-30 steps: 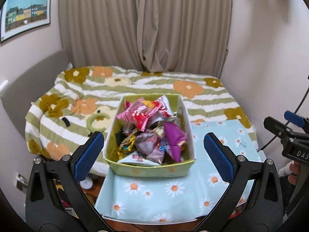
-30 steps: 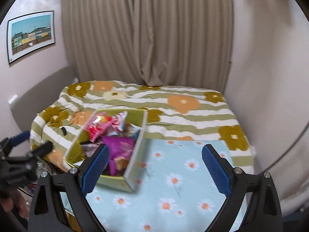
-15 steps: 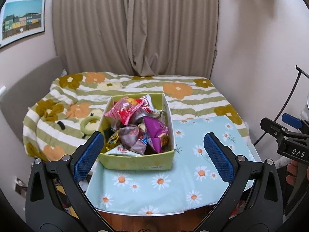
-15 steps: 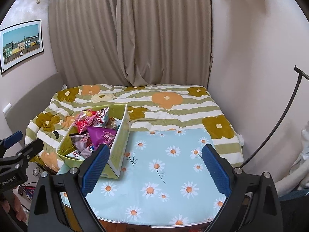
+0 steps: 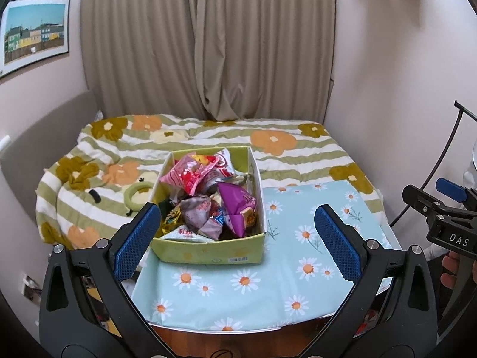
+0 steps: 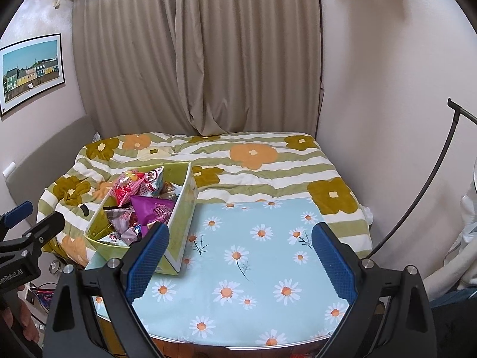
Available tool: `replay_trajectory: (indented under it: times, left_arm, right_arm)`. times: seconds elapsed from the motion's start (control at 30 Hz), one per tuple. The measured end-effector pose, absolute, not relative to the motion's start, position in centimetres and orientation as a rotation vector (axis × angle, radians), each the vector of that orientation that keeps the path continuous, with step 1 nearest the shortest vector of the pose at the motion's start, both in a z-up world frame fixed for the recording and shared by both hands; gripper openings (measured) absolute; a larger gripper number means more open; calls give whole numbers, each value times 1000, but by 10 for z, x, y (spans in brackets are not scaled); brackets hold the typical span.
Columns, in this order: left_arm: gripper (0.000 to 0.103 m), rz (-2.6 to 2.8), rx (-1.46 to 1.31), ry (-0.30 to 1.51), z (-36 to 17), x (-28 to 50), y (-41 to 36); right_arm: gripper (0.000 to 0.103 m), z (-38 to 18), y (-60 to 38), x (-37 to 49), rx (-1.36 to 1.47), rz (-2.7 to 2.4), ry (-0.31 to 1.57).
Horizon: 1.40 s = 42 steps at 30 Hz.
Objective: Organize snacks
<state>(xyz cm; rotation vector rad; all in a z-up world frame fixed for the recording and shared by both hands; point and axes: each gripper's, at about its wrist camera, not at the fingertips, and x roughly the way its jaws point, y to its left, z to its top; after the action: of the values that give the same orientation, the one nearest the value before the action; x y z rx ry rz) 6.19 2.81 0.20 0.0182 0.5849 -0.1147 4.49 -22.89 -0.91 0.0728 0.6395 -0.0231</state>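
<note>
A yellow-green cardboard box [image 5: 208,255] [image 6: 183,223] full of snack packets stands on the left part of a table under a light blue daisy cloth [image 5: 298,268] [image 6: 262,256]. On top lie a purple packet [image 5: 238,205] [image 6: 155,210] and a pink one [image 5: 190,176] [image 6: 126,189]. My left gripper [image 5: 235,235] hangs open in front of the box, with nothing between its blue pads. My right gripper [image 6: 238,256] is open above the bare cloth to the right of the box, also holding nothing.
Behind the table is a bed with a green-striped flowered quilt [image 5: 208,140] [image 6: 253,164], then a beige curtain [image 5: 208,44]. A green ring [image 5: 135,194] lies on the quilt left of the box. A black curved cable [image 6: 429,185] runs at the right wall.
Both views have swung: the box sits further left and a little smaller than a second ago, with more of the daisy cloth showing. Both grippers stayed open and empty.
</note>
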Motion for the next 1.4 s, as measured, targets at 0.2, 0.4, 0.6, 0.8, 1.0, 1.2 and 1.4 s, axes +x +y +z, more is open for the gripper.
replay_trajectory:
  times: [0.2, 0.4, 0.6, 0.8, 1.0, 1.2, 1.4]
  left_arm:
    - [102, -116, 21, 584, 2, 61, 26]
    - [102, -115, 22, 586, 2, 61, 26]
    - [102, -115, 22, 586, 3, 61, 27]
    - [102, -114, 23, 587, 2, 61, 27]
    - [102, -114, 20, 587, 2, 61, 27]
    - [102, -113, 19, 588, 2, 62, 30]
    - [102, -111, 12, 592, 2, 60, 36]
  right_arm:
    - [95, -10, -229, 45, 72, -25, 640]
    - [95, -10, -230, 45, 72, -23, 640]
    - [95, -10, -229, 44, 74, -24, 639]
    - [95, -10, -230, 45, 73, -23, 639]
    - [95, -10, -230, 45, 74, -23, 641]
    - [95, -11, -230, 45, 73, -24, 641]
    - [95, -11, -230, 44, 72, -24, 642]
